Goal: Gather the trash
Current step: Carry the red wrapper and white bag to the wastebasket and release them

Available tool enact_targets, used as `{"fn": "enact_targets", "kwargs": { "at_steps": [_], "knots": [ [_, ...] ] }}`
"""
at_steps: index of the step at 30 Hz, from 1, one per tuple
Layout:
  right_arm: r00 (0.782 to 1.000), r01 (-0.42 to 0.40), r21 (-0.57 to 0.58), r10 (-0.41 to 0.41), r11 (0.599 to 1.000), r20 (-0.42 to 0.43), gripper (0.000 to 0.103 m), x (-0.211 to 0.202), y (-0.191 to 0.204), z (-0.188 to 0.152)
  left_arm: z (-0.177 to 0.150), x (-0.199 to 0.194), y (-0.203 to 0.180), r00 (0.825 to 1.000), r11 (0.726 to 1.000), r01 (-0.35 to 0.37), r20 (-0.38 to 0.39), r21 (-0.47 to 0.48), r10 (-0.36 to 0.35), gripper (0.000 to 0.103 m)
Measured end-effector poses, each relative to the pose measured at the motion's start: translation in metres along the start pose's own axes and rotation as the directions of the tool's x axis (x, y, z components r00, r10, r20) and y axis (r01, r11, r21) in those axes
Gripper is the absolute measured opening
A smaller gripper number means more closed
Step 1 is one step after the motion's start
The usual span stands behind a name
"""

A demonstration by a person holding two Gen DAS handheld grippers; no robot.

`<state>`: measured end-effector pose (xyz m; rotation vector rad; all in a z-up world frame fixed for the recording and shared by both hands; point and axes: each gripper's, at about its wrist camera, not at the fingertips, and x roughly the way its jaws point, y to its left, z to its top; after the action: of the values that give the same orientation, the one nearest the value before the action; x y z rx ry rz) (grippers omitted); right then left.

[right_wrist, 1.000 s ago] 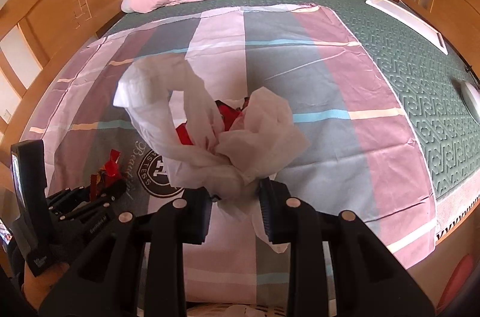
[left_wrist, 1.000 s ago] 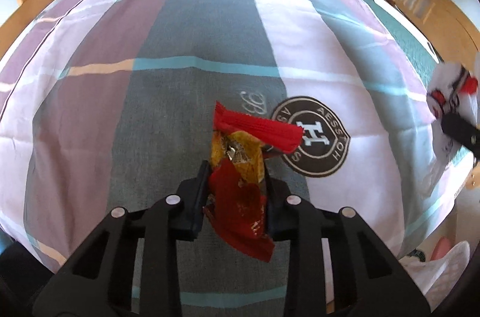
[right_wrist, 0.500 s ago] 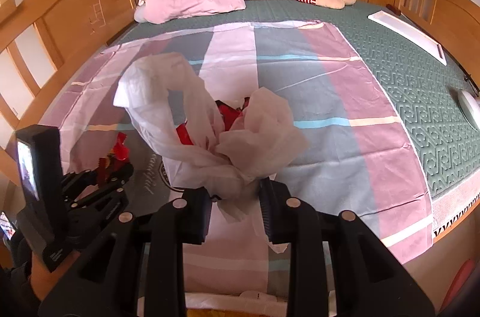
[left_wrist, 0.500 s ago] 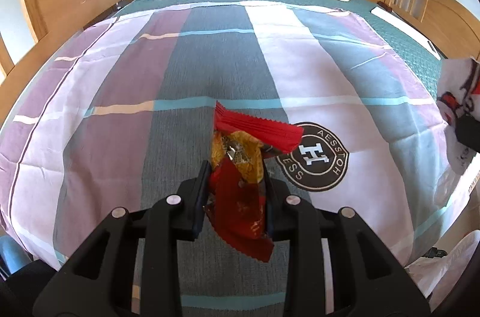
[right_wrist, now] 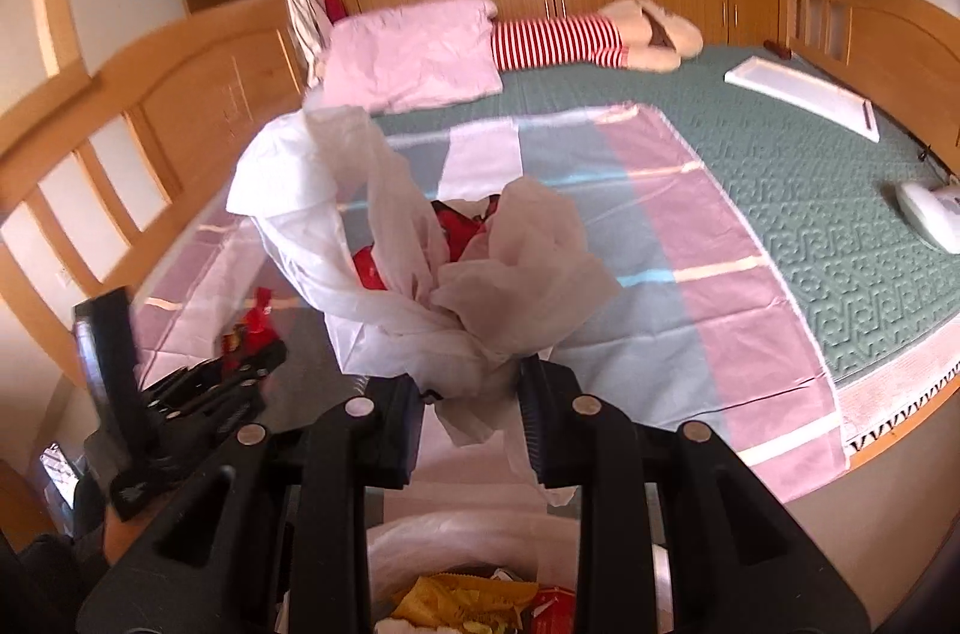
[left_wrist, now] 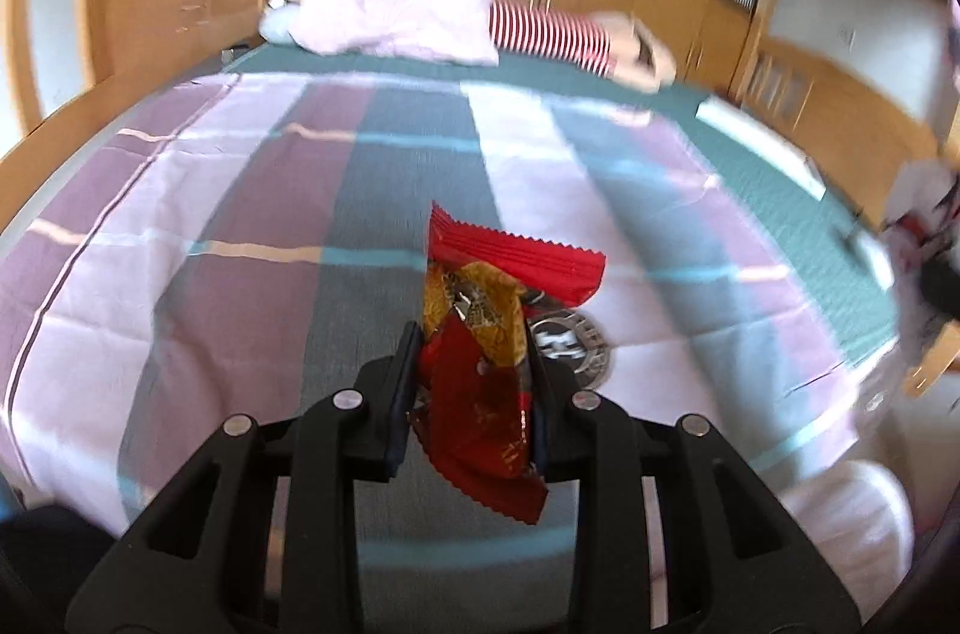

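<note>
My left gripper [left_wrist: 473, 382] is shut on a bunch of red and gold snack wrappers [left_wrist: 480, 328], held above the striped bedsheet [left_wrist: 240, 190]. It also shows in the right wrist view [right_wrist: 252, 352], low at the left. My right gripper [right_wrist: 468, 394] is shut on a crumpled white plastic bag [right_wrist: 420, 262] with red wrappers inside. The bag also shows blurred at the right edge of the left wrist view [left_wrist: 924, 214]. Below my right gripper stands a trash bin [right_wrist: 600, 532] lined with white plastic, holding yellow and red wrappers [right_wrist: 462, 604].
A wooden bed frame [right_wrist: 150, 94] surrounds the bed. A pink pillow [right_wrist: 414, 58] and a red-striped plush toy [right_wrist: 576, 40] lie at the head. A white flat board [right_wrist: 804, 94] and a white device [right_wrist: 930, 214] lie on the green mattress cover at the right.
Both grippers have pulled back and lifted away from the bed, still holding their loads. The trash bin has come into view under my right gripper. The left view is motion-blurred.
</note>
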<state>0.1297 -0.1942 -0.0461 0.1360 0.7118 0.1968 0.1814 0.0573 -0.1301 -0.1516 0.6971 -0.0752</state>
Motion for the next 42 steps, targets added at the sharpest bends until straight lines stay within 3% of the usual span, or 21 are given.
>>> {"fn": "enact_targets", "kwargs": {
  "at_steps": [7, 23, 26, 33, 36, 38, 42],
  "knots": [
    [0.999, -0.029, 0.032, 0.028, 0.999, 0.044, 0.028, -0.044, 0.001, -0.012, -0.015, -0.08, -0.022, 0.997, 0.997, 0.055, 0.059, 0.06, -0.058, 0.031],
    [0.995, -0.034, 0.077, 0.027, 0.996, 0.091, 0.028, -0.134, -0.017, -0.061, -0.073, -0.169, -0.072, 0.986, 0.972, 0.138, 0.061, 0.189, -0.152, 0.031],
    [0.998, -0.02, 0.071, 0.015, 0.997, 0.066, 0.028, -0.137, -0.024, -0.071, -0.074, -0.171, -0.075, 0.986, 0.973, 0.143, 0.062, 0.184, -0.157, 0.031],
    [0.994, -0.015, 0.064, 0.022, 0.998, -0.11, 0.028, -0.097, -0.018, -0.115, -0.073, -0.163, -0.068, 0.988, 0.979, 0.143, 0.044, 0.144, -0.151, 0.031],
    [0.984, -0.024, 0.078, 0.038, 0.997, -0.173, 0.036, -0.082, -0.013, -0.126, -0.074, -0.159, -0.067, 0.988, 0.979, 0.145, 0.03, 0.143, -0.15, 0.031],
    [0.977, -0.024, 0.093, 0.043, 0.995, -0.207, 0.052, -0.078, -0.014, -0.129, -0.075, -0.156, -0.068, 0.988, 0.978, 0.147, 0.017, 0.147, -0.152, 0.031],
    [0.986, 0.026, 0.102, -0.009, 0.994, -0.165, 0.063, -0.092, -0.023, -0.121, -0.079, -0.148, -0.073, 0.987, 0.974, 0.163, -0.021, 0.157, -0.162, 0.031]
  ]
}}
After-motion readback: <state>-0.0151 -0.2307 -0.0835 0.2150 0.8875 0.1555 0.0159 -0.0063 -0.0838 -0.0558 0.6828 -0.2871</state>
